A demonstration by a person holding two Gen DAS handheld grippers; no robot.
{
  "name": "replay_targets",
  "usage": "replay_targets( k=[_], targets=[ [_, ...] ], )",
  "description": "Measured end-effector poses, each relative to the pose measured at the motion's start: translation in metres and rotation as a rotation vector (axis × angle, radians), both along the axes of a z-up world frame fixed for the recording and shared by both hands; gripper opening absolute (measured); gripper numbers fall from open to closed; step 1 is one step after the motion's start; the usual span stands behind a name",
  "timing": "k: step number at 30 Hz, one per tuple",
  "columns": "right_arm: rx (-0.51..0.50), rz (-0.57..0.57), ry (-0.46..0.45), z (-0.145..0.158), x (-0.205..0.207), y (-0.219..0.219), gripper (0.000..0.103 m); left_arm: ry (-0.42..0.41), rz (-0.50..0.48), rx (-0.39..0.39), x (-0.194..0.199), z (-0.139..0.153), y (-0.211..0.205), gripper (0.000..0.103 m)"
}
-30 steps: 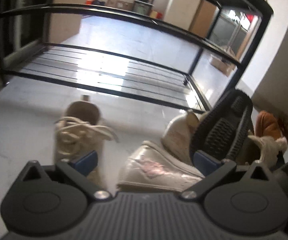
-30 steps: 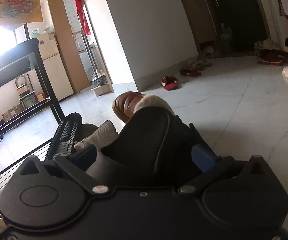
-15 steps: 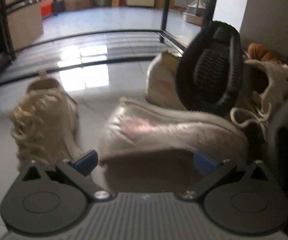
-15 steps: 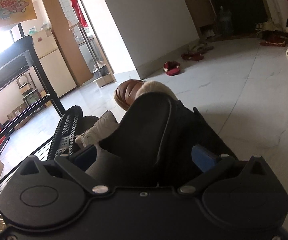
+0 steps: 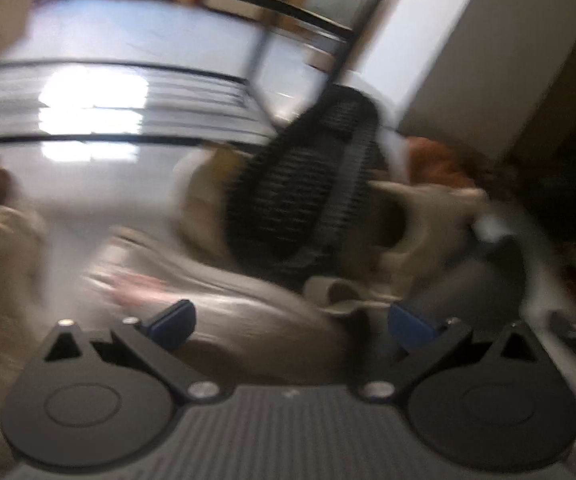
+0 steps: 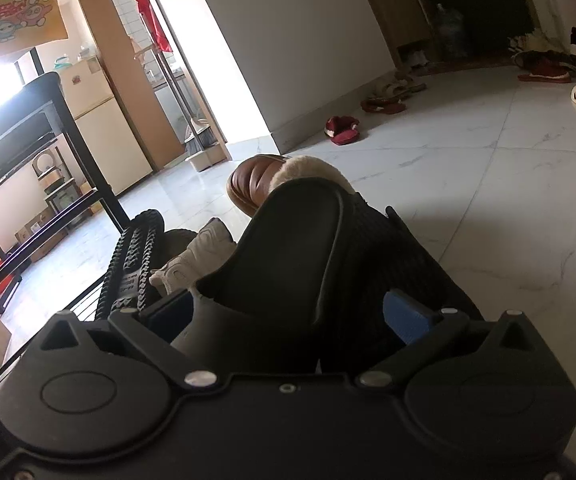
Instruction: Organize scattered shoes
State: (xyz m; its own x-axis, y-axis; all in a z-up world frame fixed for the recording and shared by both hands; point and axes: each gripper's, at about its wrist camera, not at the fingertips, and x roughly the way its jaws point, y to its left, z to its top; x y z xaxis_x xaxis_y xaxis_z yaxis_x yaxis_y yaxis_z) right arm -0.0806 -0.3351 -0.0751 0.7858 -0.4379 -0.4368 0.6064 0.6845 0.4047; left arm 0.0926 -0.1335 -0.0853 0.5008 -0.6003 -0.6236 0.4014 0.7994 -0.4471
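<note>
Right gripper: jaws spread around black moulded foam slipper, on the floor pile, grip unconfirmed.
Left gripper: agape over beige leather sneaker.
Handling: slipper light, springy; pinch strap edge.

Left tongs: a matte black body with a finely ribbed grey panel at its centre, flanked by two round black housings, each stamped with a shallow circular recess. Angular black arms run forward from silver pivot screws to blue fingertips; small triangular cut-outs mark the outer corners. The view is motion-blurred. Right tongs: the same build in smooth black, twin round housings with circular recesses, silver screws at the arm pivots, a small screw at the centre edge, triangular cut-outs, and blue pads on the fingers.
</note>
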Motion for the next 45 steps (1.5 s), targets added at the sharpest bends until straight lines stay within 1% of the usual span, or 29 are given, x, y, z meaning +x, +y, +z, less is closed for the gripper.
replay_targets(
  k=[2, 4, 6, 8, 13, 15, 16, 17, 22, 24, 31, 36, 38, 41, 45],
  targets=[
    [0.004, -0.005, -0.008, 0.000, -0.002, -0.001, 0.103, -0.026, -0.075, 0.001, -0.008, 0.002, -0.014, 0.102],
    [0.014, -0.008, -0.011, 0.000, -0.003, -0.002, 0.103, -0.074, -0.138, 0.039, -0.017, 0.002, -0.031, 0.102],
    [0.019, -0.010, -0.008, -0.001, -0.003, -0.003, 0.103, -0.074, -0.173, 0.049, -0.019, -0.003, -0.040, 0.102],
    [0.023, -0.010, -0.008, -0.001, -0.003, -0.004, 0.103, -0.044, -0.187, 0.040, -0.019, -0.008, -0.045, 0.102],
    [0.023, -0.005, -0.006, -0.001, -0.003, -0.004, 0.103, 0.088, -0.147, -0.075, -0.014, -0.025, -0.041, 0.102],
    [0.023, -0.004, -0.007, -0.001, -0.003, -0.004, 0.103, 0.138, -0.127, -0.097, -0.011, -0.032, -0.039, 0.102],
    [0.023, -0.003, -0.007, -0.001, -0.003, -0.004, 0.103, 0.150, -0.124, -0.102, -0.010, -0.034, -0.039, 0.102],
    [0.021, -0.009, -0.013, -0.001, -0.004, -0.004, 0.103, 0.147, -0.126, -0.106, -0.008, -0.034, -0.040, 0.102],
    [0.008, -0.042, -0.043, 0.002, -0.010, -0.004, 0.103, 0.086, -0.153, -0.135, -0.002, -0.020, -0.053, 0.102],
    [0.003, -0.056, -0.056, 0.004, -0.013, -0.004, 0.103, 0.100, -0.168, -0.130, 0.002, -0.018, -0.061, 0.102],
    [-0.027, -0.098, -0.087, 0.008, -0.019, -0.004, 0.103, 0.152, -0.157, -0.206, 0.008, -0.025, -0.073, 0.103],
    [-0.034, -0.072, -0.089, 0.008, -0.016, -0.003, 0.103, 0.185, -0.147, -0.211, 0.009, -0.026, -0.069, 0.102],
    [-0.036, -0.070, -0.088, 0.008, -0.016, -0.003, 0.103, 0.164, -0.155, -0.205, 0.008, -0.023, -0.067, 0.100],
    [-0.047, -0.073, -0.081, 0.009, -0.015, -0.002, 0.103, 0.106, -0.168, -0.196, 0.000, -0.018, -0.065, 0.092],
    [-0.061, -0.070, -0.079, 0.009, -0.014, 0.001, 0.103, 0.084, -0.163, -0.211, -0.005, -0.015, -0.058, 0.082]
  ],
)
